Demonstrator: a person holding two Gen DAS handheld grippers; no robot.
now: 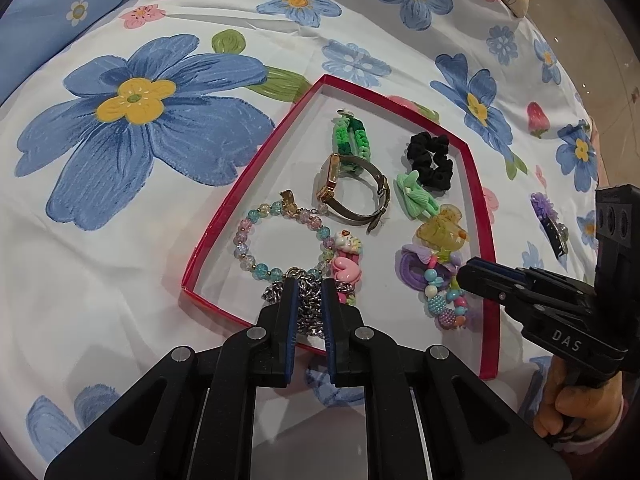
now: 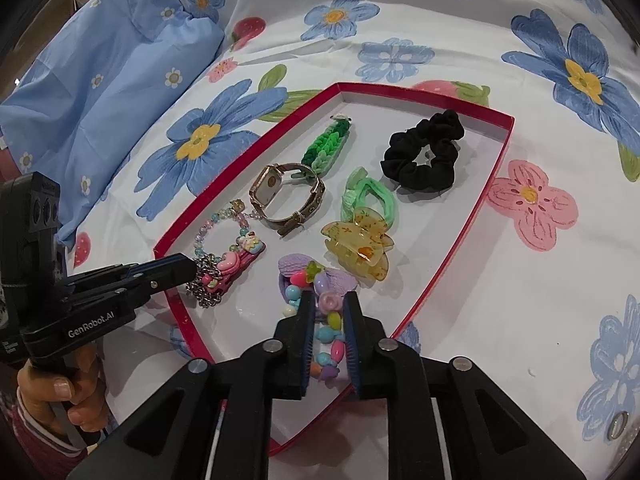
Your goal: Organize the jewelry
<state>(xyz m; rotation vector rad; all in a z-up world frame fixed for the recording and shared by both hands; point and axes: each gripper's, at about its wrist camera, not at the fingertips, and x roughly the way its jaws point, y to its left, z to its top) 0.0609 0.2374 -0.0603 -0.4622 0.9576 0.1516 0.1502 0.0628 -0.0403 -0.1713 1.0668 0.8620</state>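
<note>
Bead bracelet (image 2: 329,336) between right hand-held gripper (image 2: 329,300).

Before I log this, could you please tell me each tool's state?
Left tool: closed on the chain.
Right tool: open around the beads.

— What colours lie in your shallow red-rimmed cardboard tray (image 2: 472,216)?

— Its floor is white. In it I see a black fabric scrunchie (image 2: 422,156), a braided green cord bracelet (image 2: 322,148) and a translucent yellow claw clip (image 2: 358,246). My black tongs have blue pads.

— And underneath?

— A white bedsheet (image 1: 120,264) printed with big blue flowers, yellow centres, pink blossoms and red strawberries
</note>
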